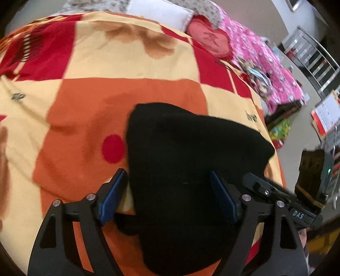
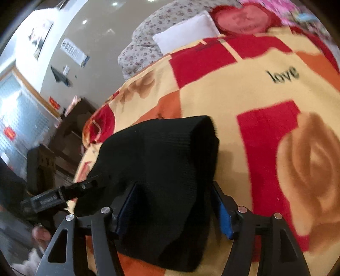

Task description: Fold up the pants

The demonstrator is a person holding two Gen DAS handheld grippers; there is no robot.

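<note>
Left wrist view: I am looking along the left hand-held gripper (image 1: 167, 197), whose two blue-padded fingers (image 1: 113, 196) are standing wide apart over the black pants (image 1: 191, 161). The pants are lying folded into a compact dark bundle on the bed, on a blanket (image 1: 119, 63) patterned in red, orange and cream squares. The bundle is filling the gap between the fingers and reaching toward 12 o'clock; whether the pads are touching the cloth I cannot tell. At 4 o'clock the right hand-held gripper (image 1: 282, 201) is entering as a black body lettered "DAS", just beside the bundle's edge.

This view alone is showing a pink printed quilt (image 1: 261, 61) at 1 o'clock, a metal rack (image 1: 314, 57) at 2 o'clock, and a red dot (image 1: 113, 148) on the blanket just beside the bundle at 9 o'clock.

Right wrist view: I am looking along the right hand-held gripper (image 2: 174, 210), its fingers (image 2: 223, 216) likewise spread apart, the pants (image 2: 161, 169) lying between them. Here the ribbed knit and the stacked folded edge at 1 o'clock are showing clearly. The left hand-held gripper (image 2: 57, 196) is appearing at 9 o'clock, its tip at the bundle's edge.

Only this view is showing the word "love" (image 2: 283, 74) printed large at 1 o'clock, a window (image 2: 19, 118) at 9 o'clock, and dark wooden furniture (image 2: 70, 131) beside the bed. Both views are showing a white pillow (image 2: 187, 31) and a red heart-shaped cushion (image 2: 242, 19) near 12 o'clock.
</note>
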